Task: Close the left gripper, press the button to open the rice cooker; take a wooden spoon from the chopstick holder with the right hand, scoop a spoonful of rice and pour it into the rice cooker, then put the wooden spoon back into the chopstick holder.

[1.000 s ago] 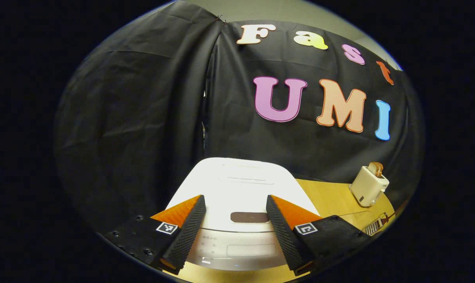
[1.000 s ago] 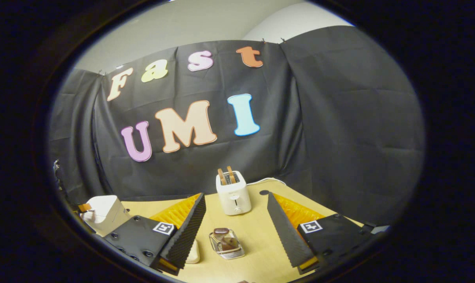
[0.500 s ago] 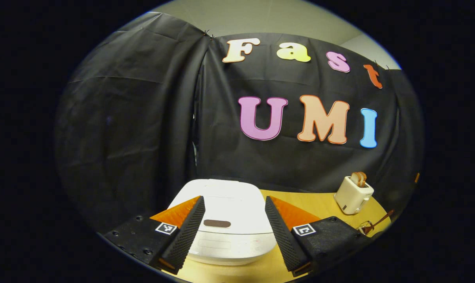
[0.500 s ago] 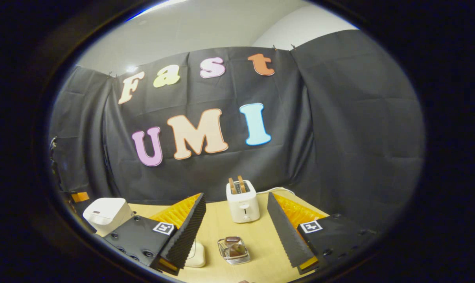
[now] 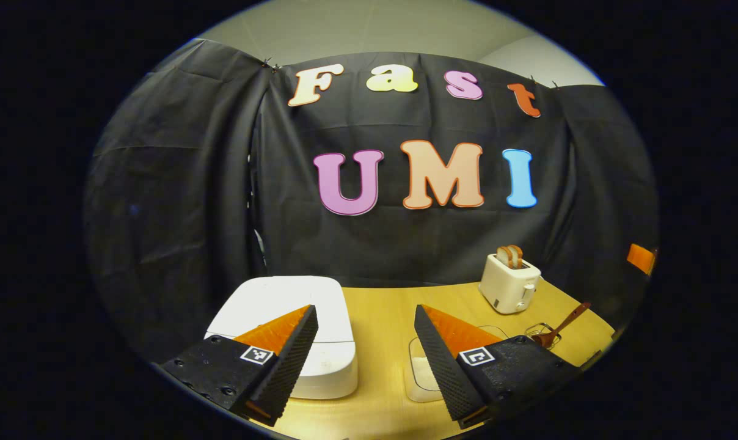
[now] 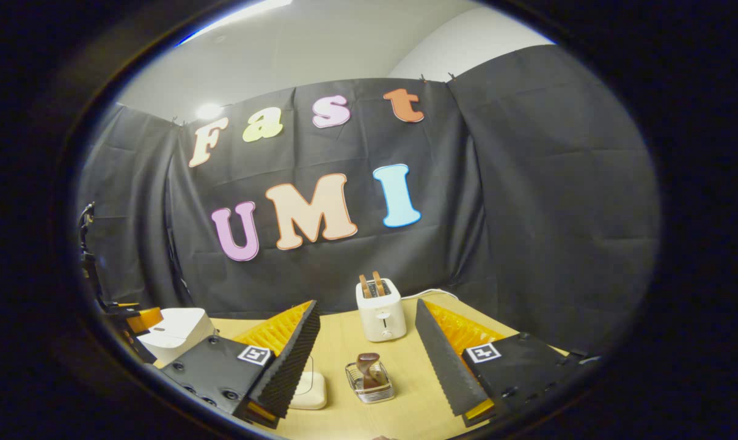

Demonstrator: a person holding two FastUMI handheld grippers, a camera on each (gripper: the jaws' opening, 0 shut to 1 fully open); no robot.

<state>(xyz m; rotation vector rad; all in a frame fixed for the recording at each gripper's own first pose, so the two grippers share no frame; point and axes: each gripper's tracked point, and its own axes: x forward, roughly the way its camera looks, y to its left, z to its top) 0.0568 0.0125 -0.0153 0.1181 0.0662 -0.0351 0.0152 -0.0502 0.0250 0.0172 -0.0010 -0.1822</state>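
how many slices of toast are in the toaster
2. Both slices of toast stand upright side by side in the slots of the white toaster, at the back of the wooden table near the black cloth wall.

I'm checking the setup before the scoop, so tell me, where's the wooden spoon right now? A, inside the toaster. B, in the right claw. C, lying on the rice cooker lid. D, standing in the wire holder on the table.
D: the wooden spoon stands in the wire holder on the table, touched by no claw.
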